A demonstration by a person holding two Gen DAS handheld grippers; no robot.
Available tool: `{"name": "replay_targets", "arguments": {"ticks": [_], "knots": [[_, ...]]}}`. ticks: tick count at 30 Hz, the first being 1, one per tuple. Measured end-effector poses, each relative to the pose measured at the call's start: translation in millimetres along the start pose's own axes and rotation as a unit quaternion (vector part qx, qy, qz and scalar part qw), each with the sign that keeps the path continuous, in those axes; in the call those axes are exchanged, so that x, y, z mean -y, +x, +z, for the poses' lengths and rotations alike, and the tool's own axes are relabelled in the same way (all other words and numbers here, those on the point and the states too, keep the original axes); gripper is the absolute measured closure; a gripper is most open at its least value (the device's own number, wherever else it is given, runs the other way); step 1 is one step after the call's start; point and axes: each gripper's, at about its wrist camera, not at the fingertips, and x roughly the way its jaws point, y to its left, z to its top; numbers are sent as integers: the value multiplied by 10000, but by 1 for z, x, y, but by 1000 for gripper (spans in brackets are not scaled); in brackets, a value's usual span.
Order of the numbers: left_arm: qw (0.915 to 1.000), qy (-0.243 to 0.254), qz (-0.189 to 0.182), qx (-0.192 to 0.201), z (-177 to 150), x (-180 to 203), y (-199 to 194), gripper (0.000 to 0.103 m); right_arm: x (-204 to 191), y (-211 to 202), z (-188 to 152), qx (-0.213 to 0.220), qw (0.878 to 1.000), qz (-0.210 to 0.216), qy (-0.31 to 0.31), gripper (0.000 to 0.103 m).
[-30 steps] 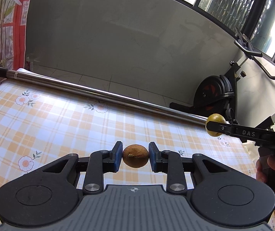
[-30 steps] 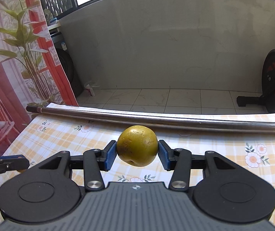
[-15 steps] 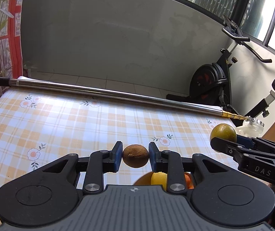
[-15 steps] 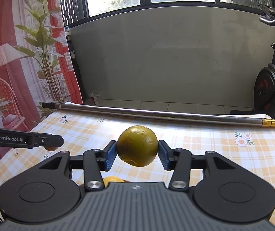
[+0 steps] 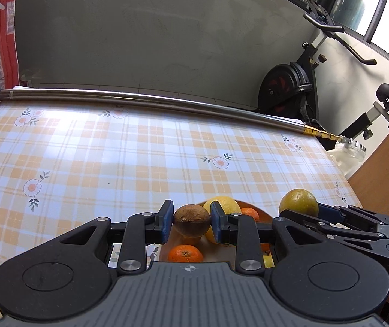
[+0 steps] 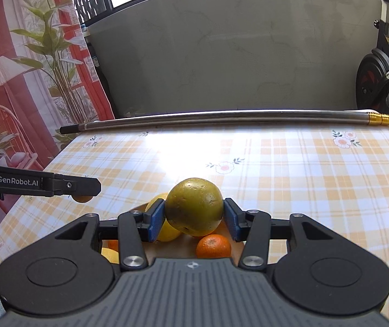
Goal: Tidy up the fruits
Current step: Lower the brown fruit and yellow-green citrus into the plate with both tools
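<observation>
My left gripper (image 5: 191,222) is shut on a small brown kiwi-like fruit (image 5: 191,220) and holds it above a wooden tray (image 5: 164,250) of fruit. Under it lie a yellow lemon (image 5: 223,207) and small oranges (image 5: 185,253). My right gripper (image 6: 194,218) is shut on a green-yellow round fruit (image 6: 194,207), also above the tray (image 6: 150,250), over a lemon (image 6: 167,231) and an orange (image 6: 214,246). The right gripper shows in the left wrist view (image 5: 300,212) with its fruit (image 5: 298,203). The left gripper shows in the right wrist view (image 6: 85,190).
The table has an orange plaid floral cloth (image 5: 112,158). A long steel pole (image 5: 139,100) lies along its far edge. An exercise bike (image 5: 289,87) stands beyond the far right corner. A wooden panel (image 5: 385,177) is at the right.
Both grippers have tilted and come down toward the near side of the table. The tray of fruit has come into view beneath them. Each still holds its fruit.
</observation>
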Motion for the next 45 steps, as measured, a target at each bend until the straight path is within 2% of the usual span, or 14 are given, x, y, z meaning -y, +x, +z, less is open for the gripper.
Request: {"name": "replay_targets", "arguments": {"ticks": [7,13,30,35,45], "knots": [[9988,-55,-378,-318,-8,-1,11,72,0,0,-13,-196,9997,109,-2,54],[9959,14,-657,-617,-16,6,28,72,2,-1,-17,-186,9998,65,5,54],[9893,556,-739,-1125,-32,32,68,72,21,-12,-23,-74,9995,-62,288,54],[9886,580,-803,-1139,-35,33,67,72,23,-16,-19,-4,9996,-78,262,54],[9897,644,-890,-923,-38,36,46,72,18,-19,-19,39,9997,-82,208,54]]}}
